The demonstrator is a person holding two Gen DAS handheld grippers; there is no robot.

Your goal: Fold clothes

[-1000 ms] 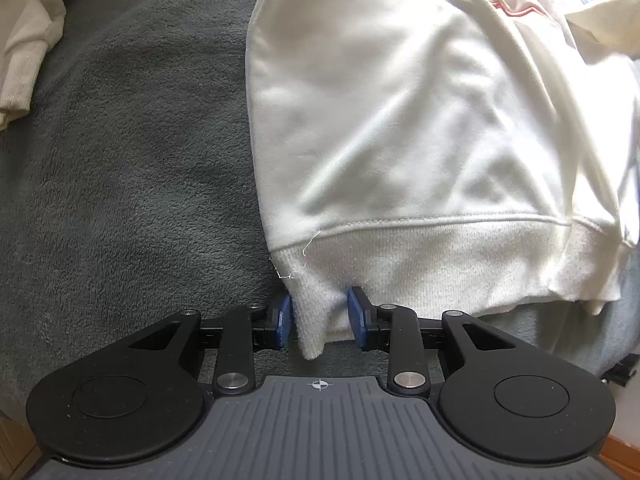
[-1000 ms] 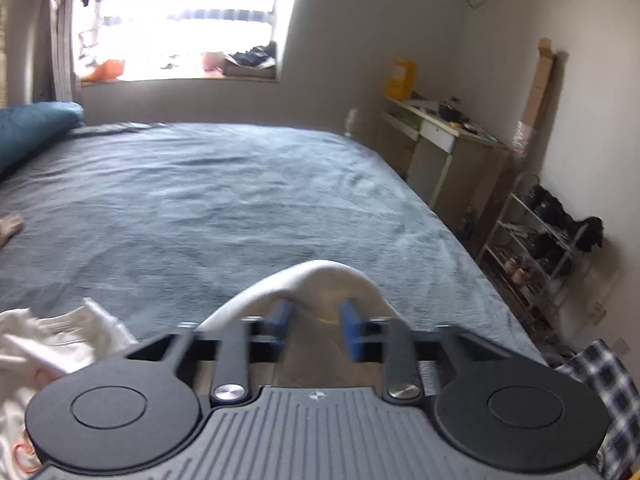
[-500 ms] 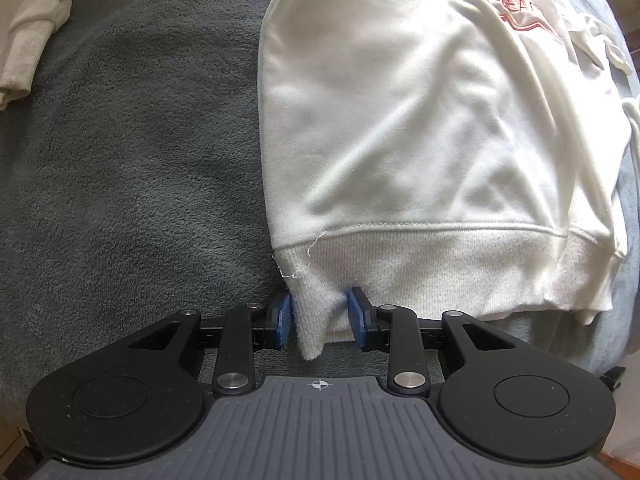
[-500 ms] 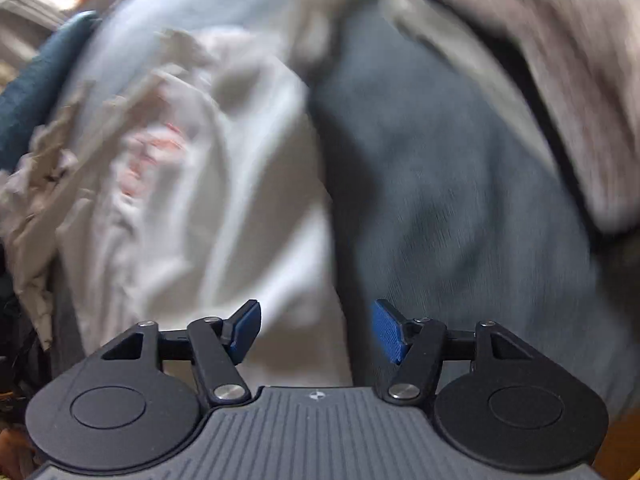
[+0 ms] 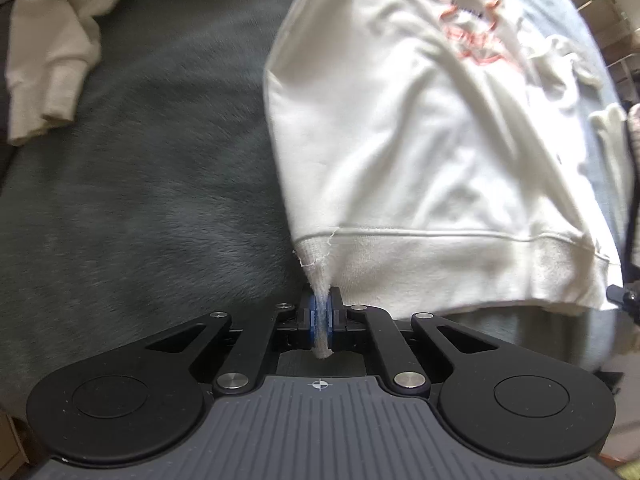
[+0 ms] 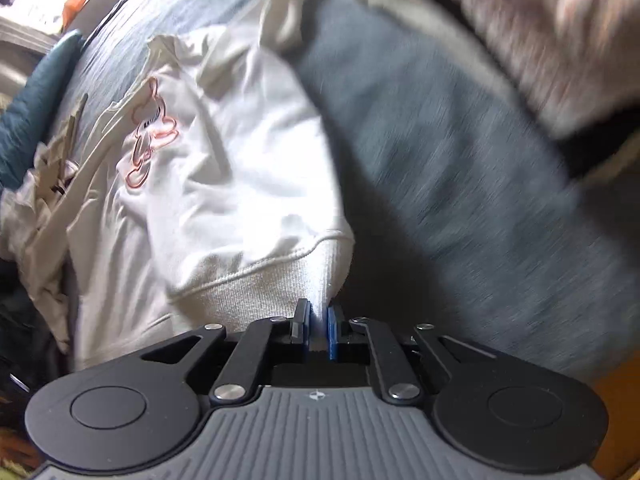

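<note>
Lying face up on the grey blanket (image 5: 140, 208), the white sweatshirt (image 5: 420, 140) with its pink chest print (image 5: 472, 28) is spread out but, in our judgement, not yet folded: the body is flat with loose wrinkles, and a sleeve (image 5: 52, 64) trails off well apart to one side. We assess the task as at its start for this garment, with both bottom corners only now secured; the folds themselves all remain to be made. The ribbed hem (image 5: 460, 268) is the part under grip. The left gripper (image 5: 320, 320) has its blue pads pressed together on one hem corner, a tuft of rib poking out behind them. The right gripper (image 6: 319, 326) is closing on the opposite hem corner (image 6: 320, 272); cloth stands between the pads and a narrow gap remains, so we take the pinch as made or nearly so. Another pale garment (image 6: 520, 40), blurred, crosses the upper part of the right wrist view.
</note>
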